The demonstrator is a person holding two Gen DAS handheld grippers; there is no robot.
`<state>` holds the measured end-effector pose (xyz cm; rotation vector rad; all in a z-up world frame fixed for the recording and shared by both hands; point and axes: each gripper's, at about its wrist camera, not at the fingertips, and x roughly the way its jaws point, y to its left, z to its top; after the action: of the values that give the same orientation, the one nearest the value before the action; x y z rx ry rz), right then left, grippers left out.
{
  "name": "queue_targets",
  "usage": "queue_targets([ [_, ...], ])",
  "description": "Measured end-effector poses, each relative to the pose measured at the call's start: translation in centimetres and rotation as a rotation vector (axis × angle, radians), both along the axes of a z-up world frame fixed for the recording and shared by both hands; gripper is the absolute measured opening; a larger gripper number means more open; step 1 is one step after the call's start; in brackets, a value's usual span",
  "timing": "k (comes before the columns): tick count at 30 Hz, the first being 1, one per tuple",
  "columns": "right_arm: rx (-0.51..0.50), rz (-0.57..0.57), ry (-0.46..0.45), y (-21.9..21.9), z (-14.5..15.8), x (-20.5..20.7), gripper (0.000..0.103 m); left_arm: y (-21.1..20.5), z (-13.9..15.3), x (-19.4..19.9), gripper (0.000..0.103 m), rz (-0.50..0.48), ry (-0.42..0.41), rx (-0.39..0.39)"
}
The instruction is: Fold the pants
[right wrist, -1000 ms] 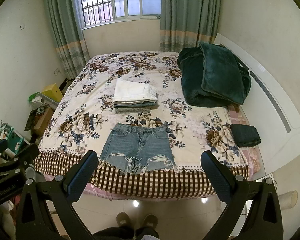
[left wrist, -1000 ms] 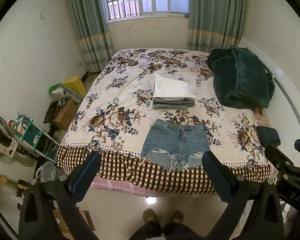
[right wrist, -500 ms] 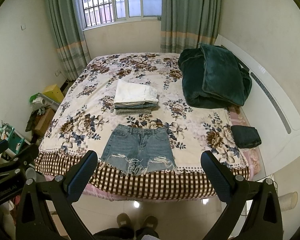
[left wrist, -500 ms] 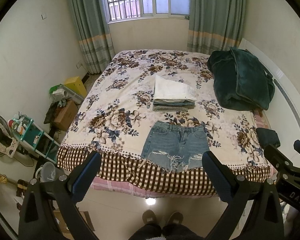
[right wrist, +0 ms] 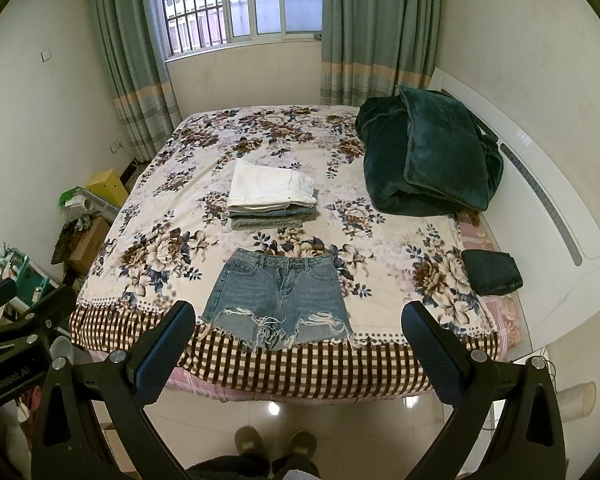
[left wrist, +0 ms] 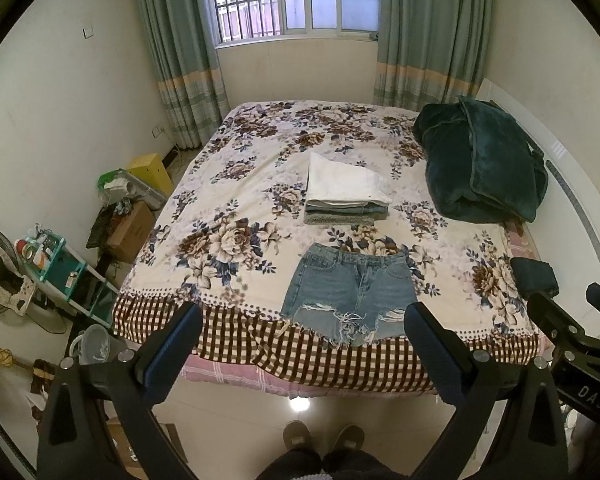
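Note:
A pair of frayed blue denim shorts (left wrist: 350,292) (right wrist: 278,294) lies flat and unfolded near the foot edge of the floral bed, waistband away from me. Behind it sits a stack of folded pants (left wrist: 344,190) (right wrist: 270,196) with a white pair on top. My left gripper (left wrist: 302,320) is open and empty, held above the floor in front of the bed. My right gripper (right wrist: 298,318) is also open and empty, beside the left one and equally short of the shorts.
A dark green blanket (left wrist: 480,164) (right wrist: 428,156) is heaped at the bed's right side by the white headboard (right wrist: 540,184). A small dark folded item (right wrist: 492,272) lies at the right edge. Boxes, a teal shelf (left wrist: 60,264) and a fan crowd the floor at left. My slippered feet (right wrist: 276,444) stand on the tiles.
Both views have shifted slightly, with the bed and shorts appearing a little lower in frame. Both grippers stay open and empty; the clothes have not moved.

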<state>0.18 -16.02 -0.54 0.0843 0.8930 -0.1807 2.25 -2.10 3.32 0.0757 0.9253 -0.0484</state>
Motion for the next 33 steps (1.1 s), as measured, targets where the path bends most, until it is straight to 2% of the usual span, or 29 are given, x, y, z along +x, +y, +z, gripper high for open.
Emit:
queue_targets([
  [12,0.007,-0.005,0.008,0.3,-0.1,-0.2,0.103,0.0,0.0,0.1,0.103,-0.004,0.005,-0.003],
  [16,0.014,-0.038,0.025,0.5,-1.3,0.4,0.103,0.4,-1.0,1.0,0.103,0.018,-0.012,0.011],
  [18,0.017,-0.052,0.036,0.3,-2.6,1.3,0.103,0.3,-2.6,2.6,0.103,0.033,-0.013,0.04],
  [20,0.031,-0.061,0.069,-0.6,-5.1,3.6,0.103,0.6,-4.9,4.3,0.103,0.048,-0.022,0.057],
  [24,0.067,-0.089,0.115,-2.8,-9.4,7.2,0.103,0.8,-9.8,7.5,0.103,0.055,0.03,0.075],
  [29,0.192,-0.123,0.202,-8.1,-16.3,12.9,0.103,-2.3,-16.4,11.7,0.103,0.045,0.139,0.098],
  [33,0.296,-0.14,0.277,-14.3,-22.9,18.0,0.103,-6.4,-22.4,14.6,0.103,0.074,0.201,0.109],
])
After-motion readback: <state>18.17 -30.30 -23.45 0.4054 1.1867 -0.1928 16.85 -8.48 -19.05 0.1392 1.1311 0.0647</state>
